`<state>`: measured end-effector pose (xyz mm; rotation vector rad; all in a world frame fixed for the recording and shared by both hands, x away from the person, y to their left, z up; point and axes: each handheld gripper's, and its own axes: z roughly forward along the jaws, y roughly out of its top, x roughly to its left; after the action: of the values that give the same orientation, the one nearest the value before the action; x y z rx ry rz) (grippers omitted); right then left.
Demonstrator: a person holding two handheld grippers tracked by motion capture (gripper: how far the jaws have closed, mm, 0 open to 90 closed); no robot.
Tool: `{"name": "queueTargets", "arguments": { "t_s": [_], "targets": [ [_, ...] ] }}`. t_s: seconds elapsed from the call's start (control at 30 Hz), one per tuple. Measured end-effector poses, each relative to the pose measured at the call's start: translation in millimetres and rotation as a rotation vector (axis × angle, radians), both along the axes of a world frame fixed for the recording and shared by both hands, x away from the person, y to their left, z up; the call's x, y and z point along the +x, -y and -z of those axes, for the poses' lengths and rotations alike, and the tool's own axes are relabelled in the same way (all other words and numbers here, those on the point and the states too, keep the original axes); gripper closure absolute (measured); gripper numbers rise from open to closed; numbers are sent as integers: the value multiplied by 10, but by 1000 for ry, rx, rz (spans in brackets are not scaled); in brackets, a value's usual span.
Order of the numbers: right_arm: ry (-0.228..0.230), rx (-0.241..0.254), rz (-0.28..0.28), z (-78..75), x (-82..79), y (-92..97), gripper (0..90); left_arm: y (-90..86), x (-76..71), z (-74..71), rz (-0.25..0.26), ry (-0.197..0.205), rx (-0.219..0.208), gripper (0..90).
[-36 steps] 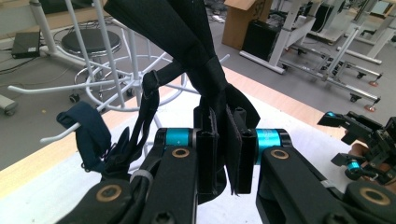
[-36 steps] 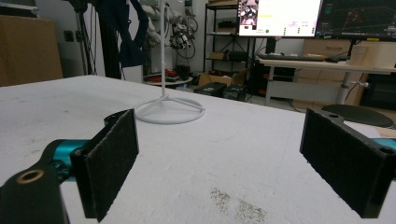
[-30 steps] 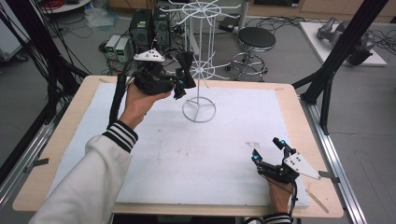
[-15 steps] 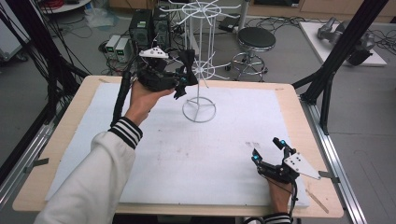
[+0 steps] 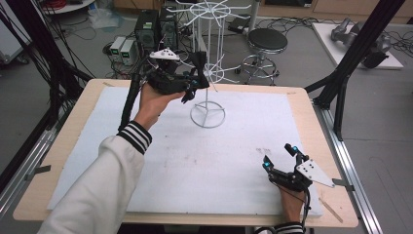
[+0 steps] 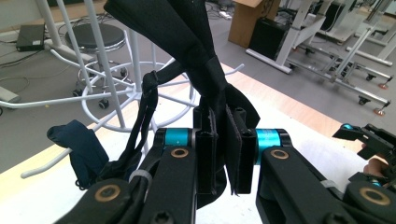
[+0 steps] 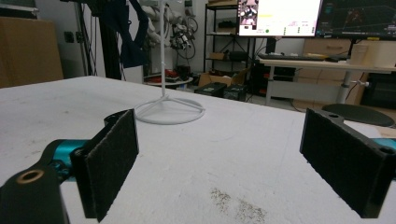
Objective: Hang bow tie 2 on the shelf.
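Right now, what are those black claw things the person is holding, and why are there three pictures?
Those are grabbing tools, one in each hand. A person squeezes them like tongs.

One picture comes from a camera up high, looking down on the table. The other two come from small cameras riding on each tool, looking along its two black jaws.

The left tool is shut on a black bow tie and holds it up beside a white wire rack. The rack stands on the white table cover, and another dark blue cloth piece hangs on one of its hooks.

The right tool rests near the table's front edge, jaws wide open, holding nothing.
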<state>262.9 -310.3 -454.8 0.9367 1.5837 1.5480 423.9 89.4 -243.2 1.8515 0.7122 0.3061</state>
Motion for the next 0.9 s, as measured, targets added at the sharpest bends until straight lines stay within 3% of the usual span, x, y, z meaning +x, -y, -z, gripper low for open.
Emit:
{"name": "queueTargets", "arguments": {
  "t_s": [0.13,0.23,0.43,0.57,0.73,0.9],
  "targets": [
    [2,-1,0,0,1,-1,110,9,8,13,-6,-3,-2,742],
    [1,0,0,0,0,0,110,7,-3,-4,-8,16,-17,589],
    [3,-2,0,0,1,-1,110,-2,-24,-22,-21,37,-20,372],
    [3,-2,1,0,1,-1,110,-11,-59,-44,7,59,-29,228],
    [11,-4,0,2,-7,-2,110,-128,-198,-38,40,136,-28,153],
    [14,-2,4,2,-3,5,110,-400,-395,23,47,218,-35,143]
  ]
}}
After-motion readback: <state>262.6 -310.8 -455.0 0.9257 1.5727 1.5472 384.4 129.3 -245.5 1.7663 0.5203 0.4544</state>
